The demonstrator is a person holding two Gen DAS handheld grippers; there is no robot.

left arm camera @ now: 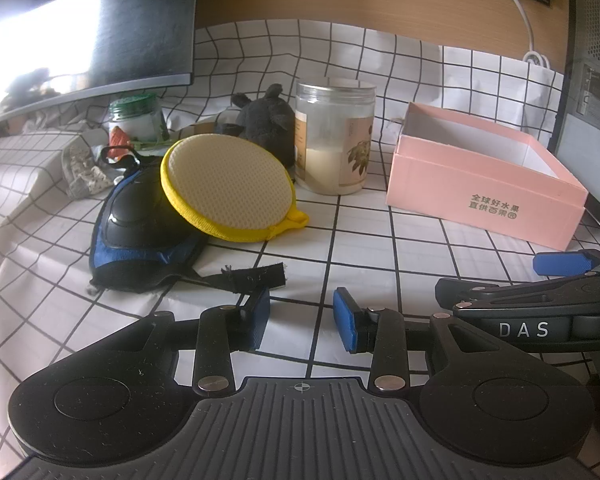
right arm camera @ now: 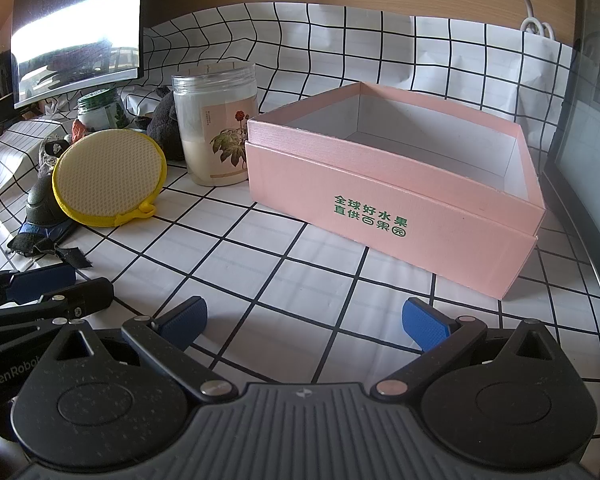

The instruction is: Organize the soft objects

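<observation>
A round yellow sponge pad point(left arm camera: 230, 186) point(right arm camera: 108, 176) leans on a blue and black knee pad point(left arm camera: 140, 232) point(right arm camera: 44, 208), whose black strap point(left arm camera: 252, 276) trails toward me. A dark plush toy point(left arm camera: 266, 124) point(right arm camera: 164, 124) sits behind them. An open pink box point(left arm camera: 484, 176) point(right arm camera: 396, 200) stands to the right with nothing visible inside. My left gripper point(left arm camera: 302, 318) hovers low over the cloth just short of the strap, open, nothing between its blue pads. My right gripper point(right arm camera: 304, 322) stands open in front of the box, holding nothing.
A clear plastic jar point(left arm camera: 334, 138) point(right arm camera: 216, 124) stands between the plush toy and the box. A small green-lidded jar point(left arm camera: 134, 116) point(right arm camera: 100, 110) and crumpled items lie at the back left under a monitor point(left arm camera: 88, 36). A grid-pattern cloth point(left arm camera: 360, 248) covers the table.
</observation>
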